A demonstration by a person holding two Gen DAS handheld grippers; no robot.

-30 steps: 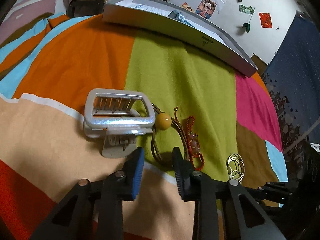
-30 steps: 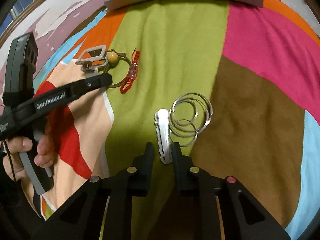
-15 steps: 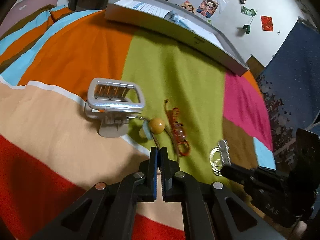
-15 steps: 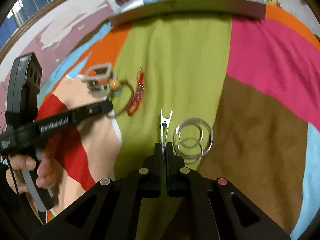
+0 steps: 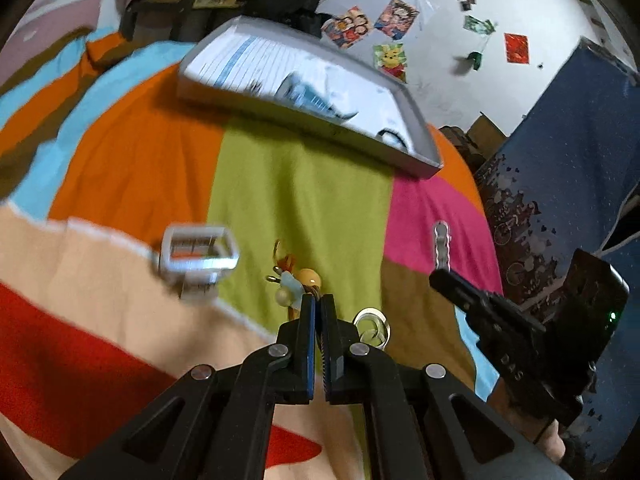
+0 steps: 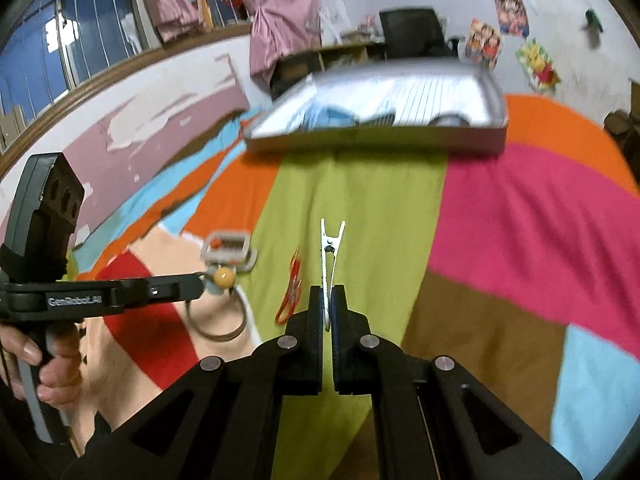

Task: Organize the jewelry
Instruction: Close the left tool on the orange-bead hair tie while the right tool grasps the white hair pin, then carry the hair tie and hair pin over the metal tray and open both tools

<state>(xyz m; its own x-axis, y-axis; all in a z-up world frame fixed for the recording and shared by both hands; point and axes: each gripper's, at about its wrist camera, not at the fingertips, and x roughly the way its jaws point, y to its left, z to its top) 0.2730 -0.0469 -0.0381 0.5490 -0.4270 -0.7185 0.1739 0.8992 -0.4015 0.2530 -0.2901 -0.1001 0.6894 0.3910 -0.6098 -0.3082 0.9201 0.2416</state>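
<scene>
My left gripper [image 5: 319, 300] is shut on a brown cord bracelet with an amber bead [image 5: 309, 278] and holds it above the blanket; the cord loop hangs below it in the right wrist view [image 6: 218, 322]. My right gripper [image 6: 327, 294] is shut on a white toothed hair clip [image 6: 330, 254], lifted off the blanket; the clip also shows in the left wrist view [image 5: 441, 249]. A silver claw clip [image 5: 197, 257], a red cord bracelet [image 6: 293, 292] and silver rings [image 5: 373, 326] lie on the blanket. A grey tray [image 5: 304, 110] stands at the far edge.
The colourful patchwork blanket [image 5: 304, 200] covers the whole surface. The tray [image 6: 376, 140] holds lined paper and a blue item. A dark blue cloth [image 5: 560, 184] hangs at the right. A desk and chair [image 6: 412, 36] stand behind the tray.
Both grippers have risen with their loads and tilted toward the tray. The beaded bracelet and the white clip have left the blanket; the rings stay behind.
</scene>
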